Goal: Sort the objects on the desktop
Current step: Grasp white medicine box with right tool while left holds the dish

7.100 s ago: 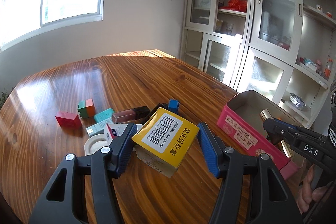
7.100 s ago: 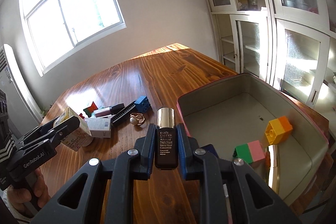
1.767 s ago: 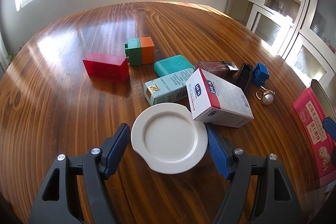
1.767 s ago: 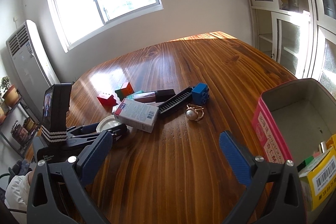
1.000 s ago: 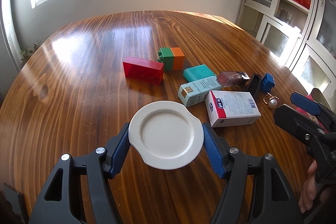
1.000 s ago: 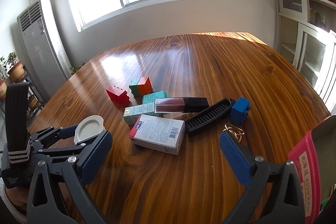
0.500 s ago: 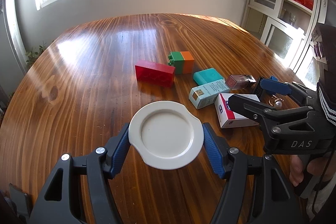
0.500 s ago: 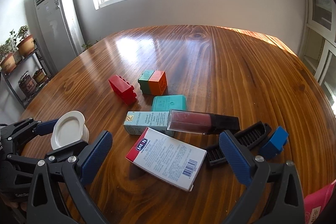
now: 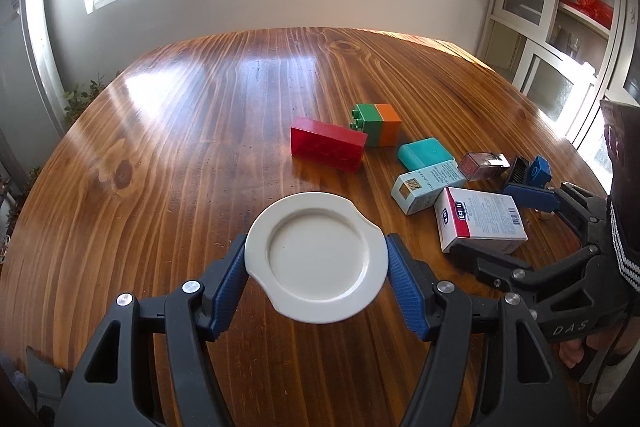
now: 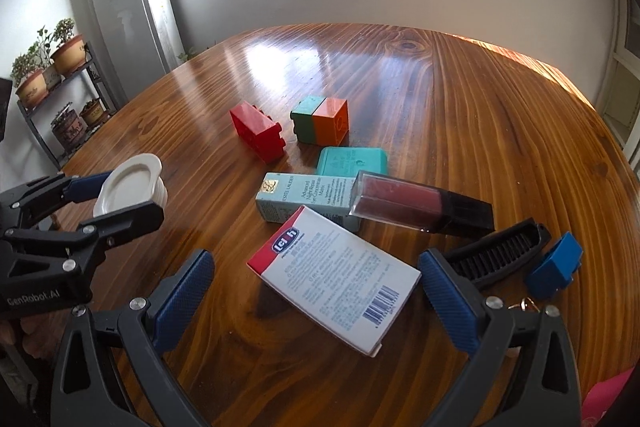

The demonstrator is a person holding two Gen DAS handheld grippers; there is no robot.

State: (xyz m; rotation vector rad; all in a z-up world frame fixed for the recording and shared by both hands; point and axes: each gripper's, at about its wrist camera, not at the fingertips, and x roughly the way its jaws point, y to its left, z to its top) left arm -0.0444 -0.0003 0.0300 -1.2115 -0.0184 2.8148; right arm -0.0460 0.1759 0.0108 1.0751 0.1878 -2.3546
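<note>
Since a second ago the right gripper (image 10: 316,291) has swung in from the far side and come down over the white box (image 10: 336,279), which was well ahead of it then; its blue ribbed pads now stand wide on either side of the box, not touching it, so jaws open. Left gripper (image 9: 316,277) hardly moved and still clamps the white lid (image 9: 316,257) edge to edge between its pads, lifted off the table (image 9: 192,155).

Lid: round, smooth glossy white, shallow sunken centre, small tab on the rim; in the right wrist view a ribbed collar shows under it.

White box: flat rectangular carton, red band with a blue logo at one end, fine print and a barcode at the other, lying flat, skewed to the pads.

Placed from the white box: pale blue carton (image 10: 304,197) touching its far end; glossy dark red tube with black cap (image 10: 416,205) lying over that carton; teal rounded case (image 10: 352,161) just beyond; green-orange brick (image 10: 320,121) and red brick (image 10: 258,131) farther off, studded plastic, near each other. Black ribbed comb (image 10: 496,253) and small blue brick (image 10: 554,267) to the box's right, a gold ring just peeking by the brick.

Table is varnished wood, strong grain, shiny with window glare. Nothing on the table itself seems shifted.
</note>
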